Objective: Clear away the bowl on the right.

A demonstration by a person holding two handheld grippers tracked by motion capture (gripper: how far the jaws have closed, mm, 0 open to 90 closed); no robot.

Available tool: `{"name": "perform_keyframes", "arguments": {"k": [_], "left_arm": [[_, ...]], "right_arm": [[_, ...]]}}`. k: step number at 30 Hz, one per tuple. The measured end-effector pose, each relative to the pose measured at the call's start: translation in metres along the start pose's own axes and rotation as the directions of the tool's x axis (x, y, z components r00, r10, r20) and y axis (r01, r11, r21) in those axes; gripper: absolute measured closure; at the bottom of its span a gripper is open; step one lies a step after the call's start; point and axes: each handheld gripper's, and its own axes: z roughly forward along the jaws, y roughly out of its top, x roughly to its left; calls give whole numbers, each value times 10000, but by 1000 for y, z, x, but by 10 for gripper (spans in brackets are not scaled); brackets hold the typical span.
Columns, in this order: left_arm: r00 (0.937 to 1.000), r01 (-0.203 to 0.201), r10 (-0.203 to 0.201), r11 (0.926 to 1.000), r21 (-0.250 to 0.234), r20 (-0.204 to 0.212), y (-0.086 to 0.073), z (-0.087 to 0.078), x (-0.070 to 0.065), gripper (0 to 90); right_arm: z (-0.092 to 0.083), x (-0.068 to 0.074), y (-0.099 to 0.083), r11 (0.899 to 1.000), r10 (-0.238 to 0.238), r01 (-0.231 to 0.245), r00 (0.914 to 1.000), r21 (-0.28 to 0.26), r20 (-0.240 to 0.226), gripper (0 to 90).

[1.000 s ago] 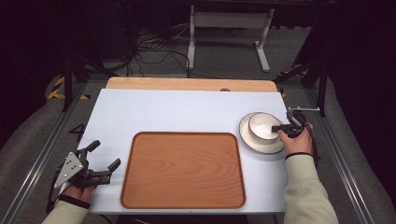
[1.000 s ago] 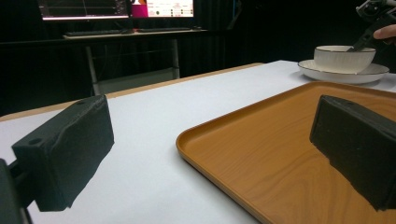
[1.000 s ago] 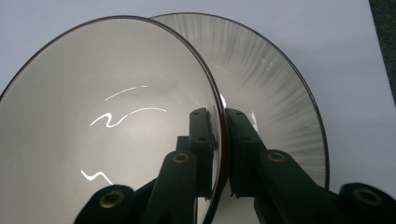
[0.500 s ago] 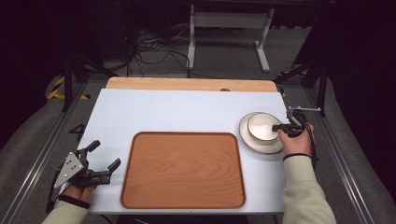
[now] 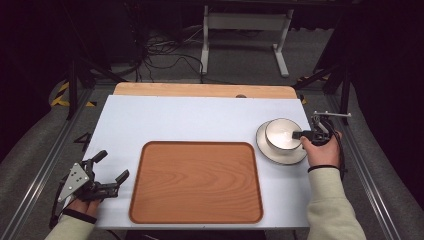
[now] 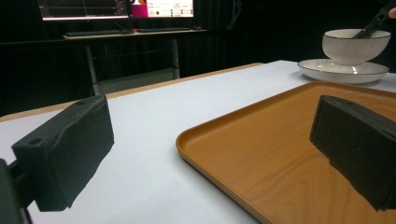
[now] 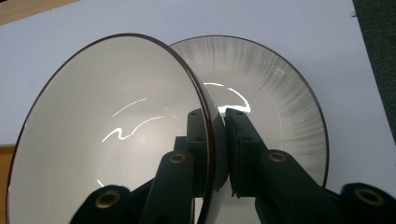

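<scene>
While pinching: right gripper (image 5: 298, 134) clamps the bowl (image 5: 283, 134) rim.
Bowl: above the plate (image 5: 280, 154), right of the tray (image 5: 196, 182).
Left gripper (image 5: 111, 170): jaws spread, nothing held.

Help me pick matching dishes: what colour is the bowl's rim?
The bowl is white with a thin dark brown rim, clearest in the right gripper view.

White-topped table (image 5: 200, 120) carried a wooden tray (image 5: 197, 182) at the near-centre and a saucer (image 5: 270, 152) at the right.
</scene>
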Motion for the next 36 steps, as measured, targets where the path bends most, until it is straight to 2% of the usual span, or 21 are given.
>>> {"name": "perform_keyframes", "arguments": {"k": [3,12,18,25,28,36], "left_arm": [[10000,-4,4,10000,3,1,0,0,0,2],[10000,-5,5,10000,3,1,0,0,0,2],[10000,-9,9,10000,4,4,0,0,0,2],[10000,-7,7,10000,-19,-2,0,0,0,2],[10000,-11,11,10000,-20,-4,0,0,0,2],[10000,-15,15,10000,-16,-2,0,0,0,2]], "right_arm": [[-5,5,2,9999,-140,140,9998,17,125,815],[-24,21,7,9993,-339,338,9994,-156,-111,817],[-36,30,8,9994,-340,339,9971,-34,-687,817],[-49,45,8,9978,-650,641,9953,-140,-717,817],[-54,52,7,9955,-939,928,9934,-187,-663,817],[-57,67,3,9917,-1282,1284,9879,-36,-869,817]]}}
